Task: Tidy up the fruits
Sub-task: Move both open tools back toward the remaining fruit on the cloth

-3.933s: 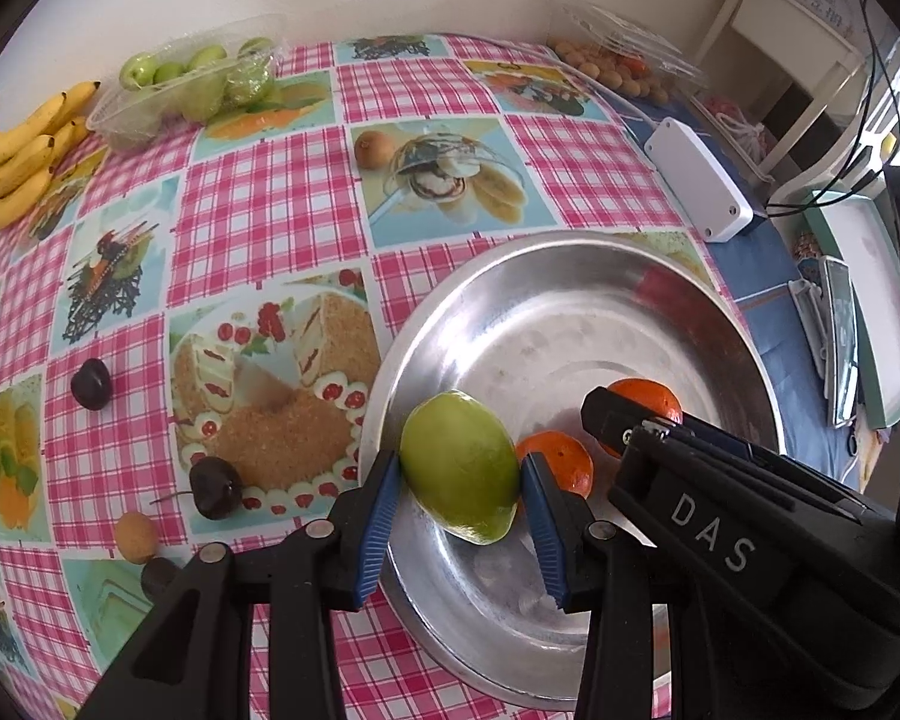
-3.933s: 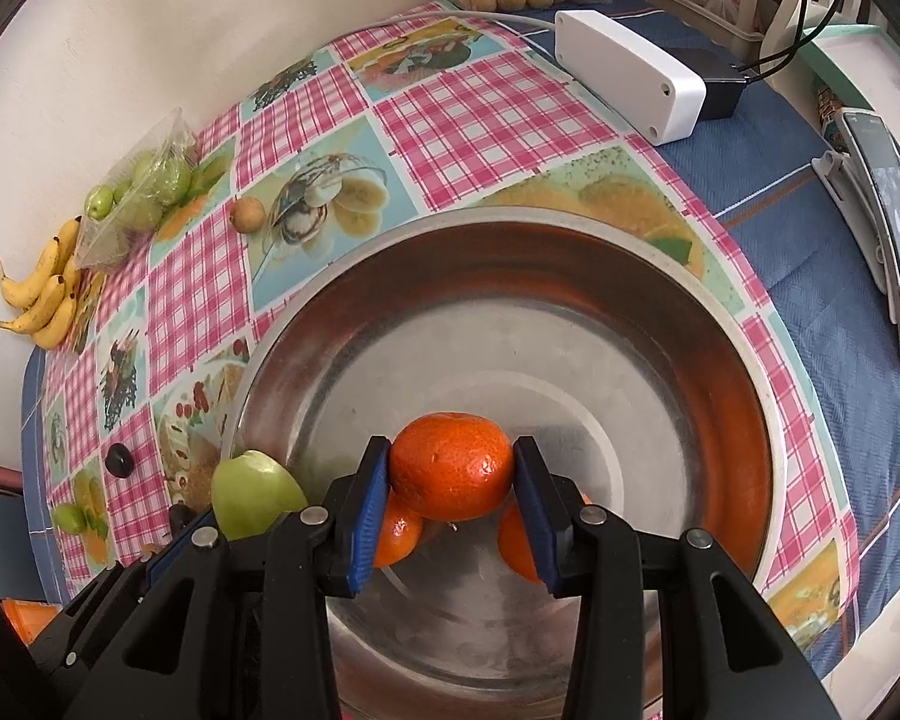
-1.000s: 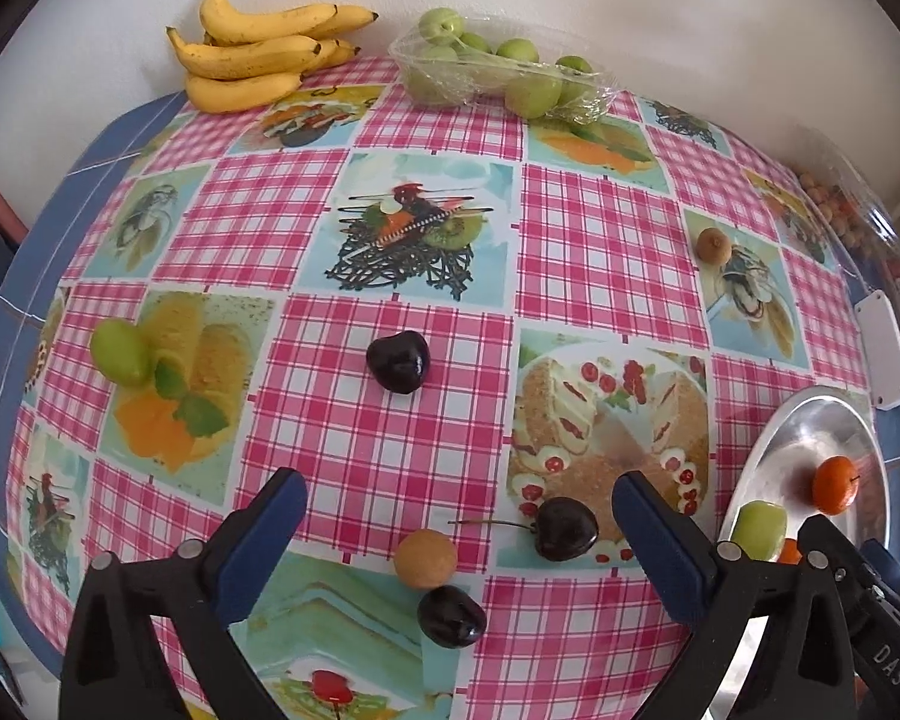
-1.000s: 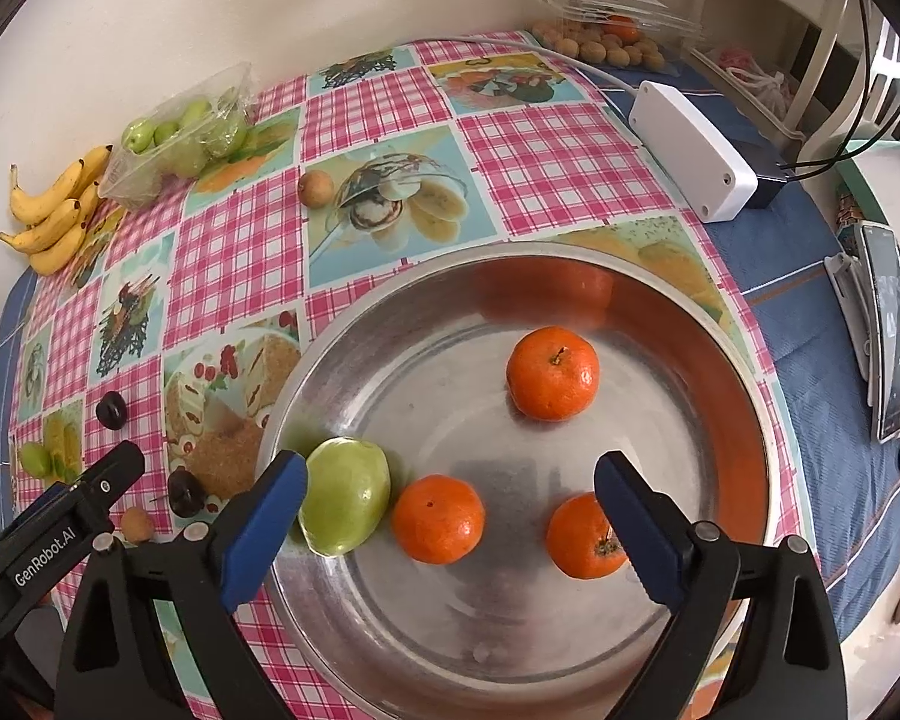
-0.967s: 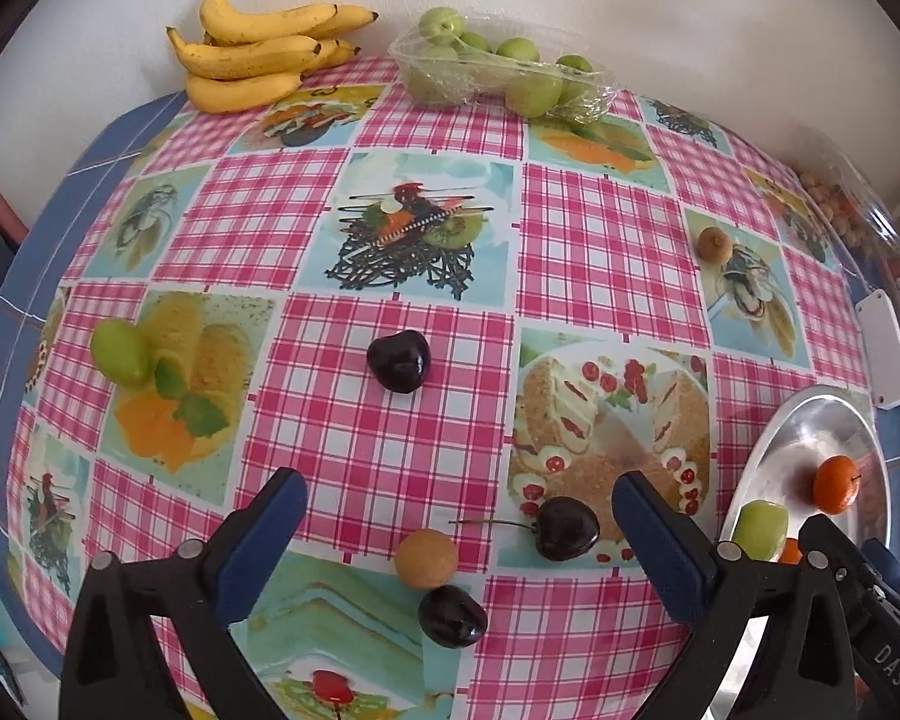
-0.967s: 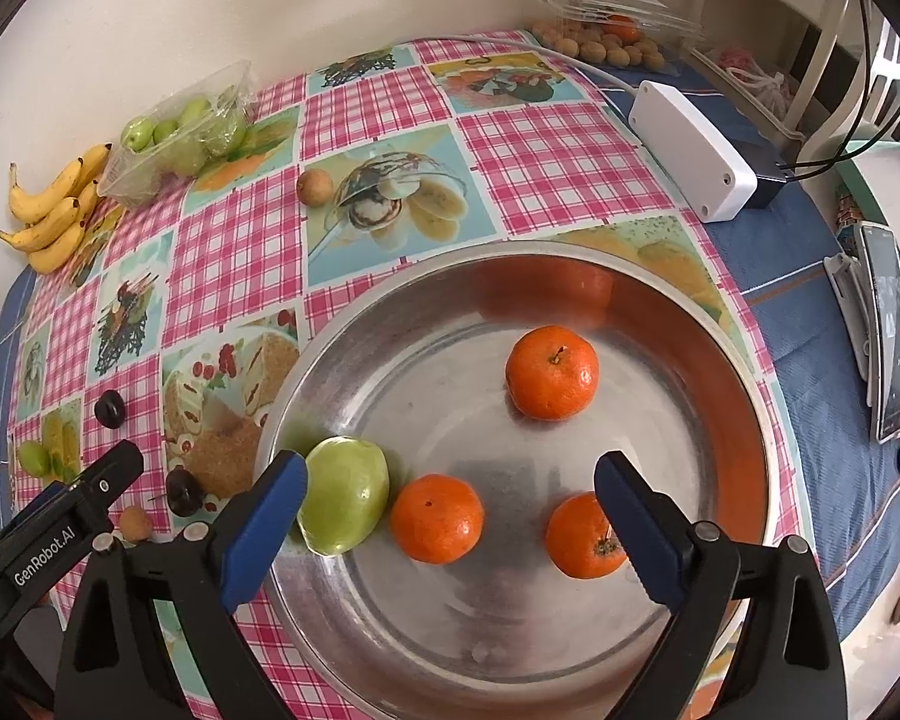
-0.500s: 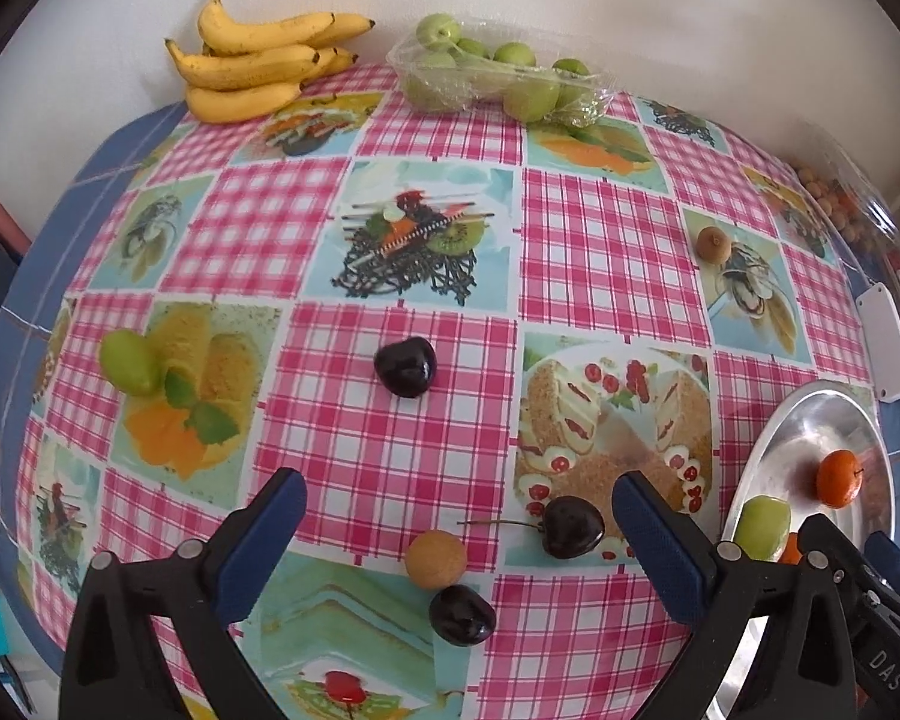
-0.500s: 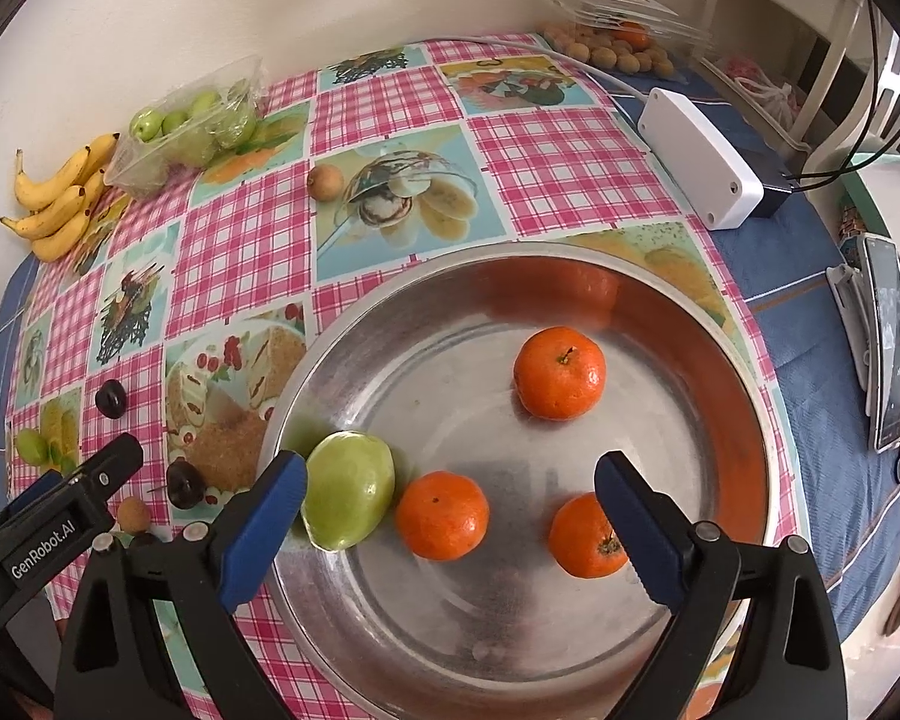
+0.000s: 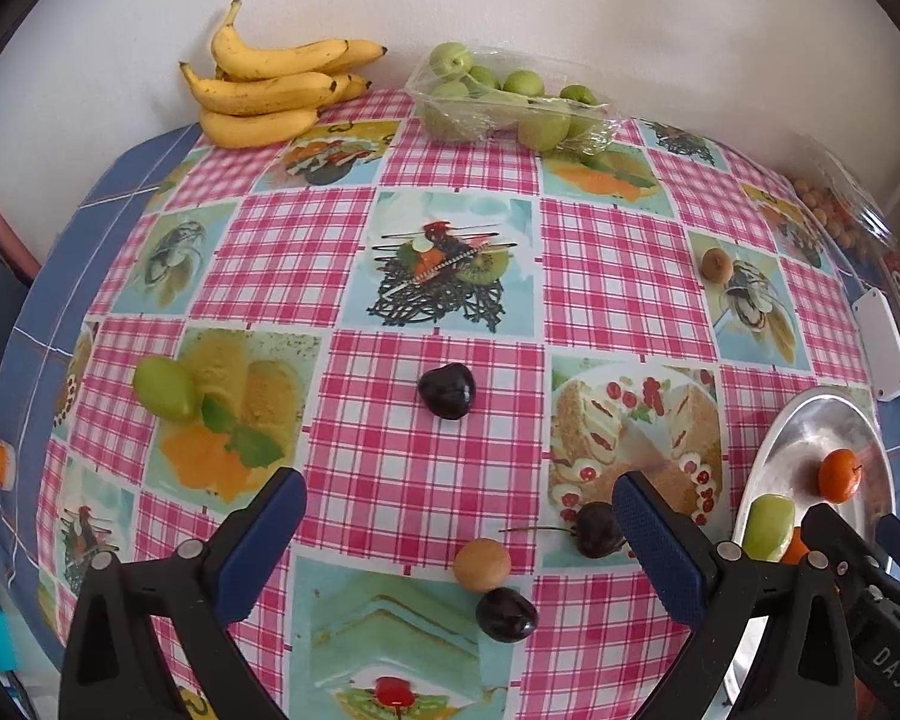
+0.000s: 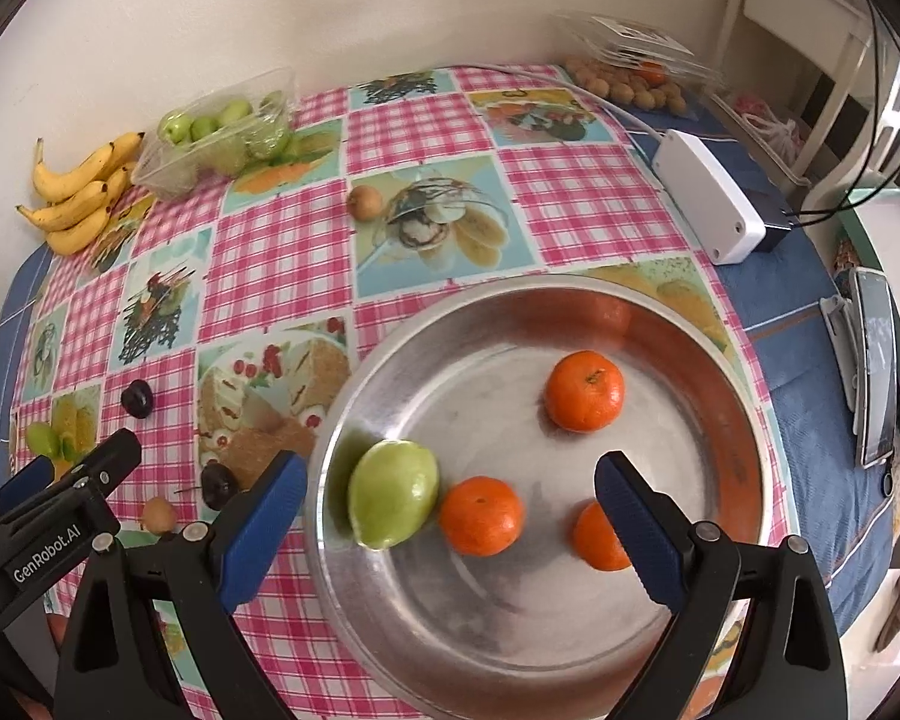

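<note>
While half-hidden behind fingers (image 10: 642,516), third orange (image 10: 597,540)

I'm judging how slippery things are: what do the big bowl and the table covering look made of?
The bowl looks like brushed steel: grey sheen, orange reflections on its wall. The table covering seems glossy wipe-clean vinyl or oilcloth, though coated fabric is possible.

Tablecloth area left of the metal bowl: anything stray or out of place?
Yes. Loose fruit sits scattered on the tablecloth outside the bowl: three dark cherries, two small brown fruits and one green fruit. Nothing looks spilled or damaged. Both grippers are open and empty.
</note>
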Tool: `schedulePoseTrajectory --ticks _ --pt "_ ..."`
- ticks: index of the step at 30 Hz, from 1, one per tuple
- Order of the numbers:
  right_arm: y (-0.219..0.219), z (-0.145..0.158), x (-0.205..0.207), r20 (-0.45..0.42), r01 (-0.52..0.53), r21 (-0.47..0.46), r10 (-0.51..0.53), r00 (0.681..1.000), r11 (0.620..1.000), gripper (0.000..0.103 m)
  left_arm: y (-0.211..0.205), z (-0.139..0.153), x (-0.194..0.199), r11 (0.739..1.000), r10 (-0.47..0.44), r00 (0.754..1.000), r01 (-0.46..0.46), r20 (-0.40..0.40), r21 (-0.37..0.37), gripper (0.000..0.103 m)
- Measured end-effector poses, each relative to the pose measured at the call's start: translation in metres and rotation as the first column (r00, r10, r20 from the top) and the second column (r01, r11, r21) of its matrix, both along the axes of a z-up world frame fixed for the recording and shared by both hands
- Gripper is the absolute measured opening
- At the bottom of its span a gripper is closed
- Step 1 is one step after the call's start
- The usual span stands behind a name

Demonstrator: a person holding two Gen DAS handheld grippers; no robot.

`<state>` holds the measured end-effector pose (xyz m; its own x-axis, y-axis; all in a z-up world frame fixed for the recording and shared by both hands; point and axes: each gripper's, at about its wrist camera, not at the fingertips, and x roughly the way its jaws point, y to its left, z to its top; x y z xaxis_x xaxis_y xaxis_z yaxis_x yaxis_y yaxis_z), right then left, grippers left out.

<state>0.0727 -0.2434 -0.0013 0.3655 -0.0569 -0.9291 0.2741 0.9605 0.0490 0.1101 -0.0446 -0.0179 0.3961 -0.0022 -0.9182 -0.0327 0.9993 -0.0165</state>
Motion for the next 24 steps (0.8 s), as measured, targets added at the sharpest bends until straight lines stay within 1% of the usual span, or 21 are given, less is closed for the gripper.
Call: schedulePoseTrajectory --ticks 5,10,13,17,24 --pt "0.009 0.0 0.003 -0.003 0.014 0.046 -0.013 1.0 0.999 0.097 0.016 0.002 0.001 1.0 0.02 1.0 -0.02 -0.002 -0.015 0.103" --pt "0.027 0.001 0.008 0.004 -0.001 0.057 0.001 1.0 0.998 0.097 0.041 0.004 0.003 0.998 0.061 0.998 -0.061 -0.002 -0.032 0.103" --pt "0.041 0.001 0.012 0.013 -0.034 0.084 0.033 0.999 0.996 0.097 0.058 0.005 0.004 0.995 0.092 0.996 -0.092 -0.001 -0.034 0.103" --pt "0.065 0.002 0.019 0.029 -0.082 0.066 0.08 0.996 0.994 0.097 0.08 0.006 0.005 0.991 0.127 0.992 -0.127 -0.004 -0.041 0.103" --pt "0.1 -0.001 0.029 0.039 -0.145 0.096 0.142 0.989 0.985 0.097 0.122 0.006 0.007 0.98 0.191 0.982 -0.191 -0.01 -0.047 0.103"
